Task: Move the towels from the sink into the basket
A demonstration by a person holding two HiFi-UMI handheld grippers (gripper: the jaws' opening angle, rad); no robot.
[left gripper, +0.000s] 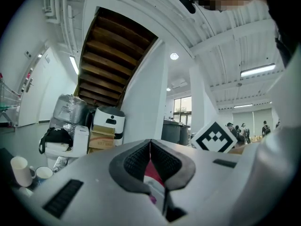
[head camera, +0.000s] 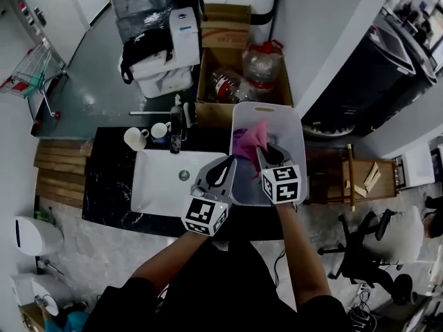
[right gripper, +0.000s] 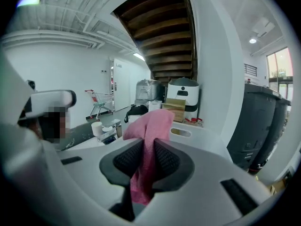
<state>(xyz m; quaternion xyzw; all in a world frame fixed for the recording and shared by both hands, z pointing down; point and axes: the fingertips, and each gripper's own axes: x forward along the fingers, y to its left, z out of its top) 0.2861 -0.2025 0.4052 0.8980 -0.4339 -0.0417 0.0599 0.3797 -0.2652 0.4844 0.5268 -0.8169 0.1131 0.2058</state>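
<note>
A pink towel (head camera: 253,137) hangs over the white basket (head camera: 295,135), with a purple towel (head camera: 241,148) lying inside beside it. My right gripper (head camera: 264,155) is shut on the pink towel (right gripper: 151,122), which stands up between the pads and drapes below them, above the basket rim (right gripper: 188,133). My left gripper (head camera: 226,164) hovers at the basket's left edge, next to the white sink (head camera: 156,185). In the left gripper view my left gripper (left gripper: 150,144) has its tips together and nothing in them. The sink basin shows only its drain.
Two cups (head camera: 136,138) and a dark bottle (head camera: 176,131) stand on the black counter (head camera: 107,185) behind the sink. A cardboard box (head camera: 208,88) with bottles sits beyond the basket. A wooden stool (head camera: 349,180) and an office chair (head camera: 367,254) are on the right.
</note>
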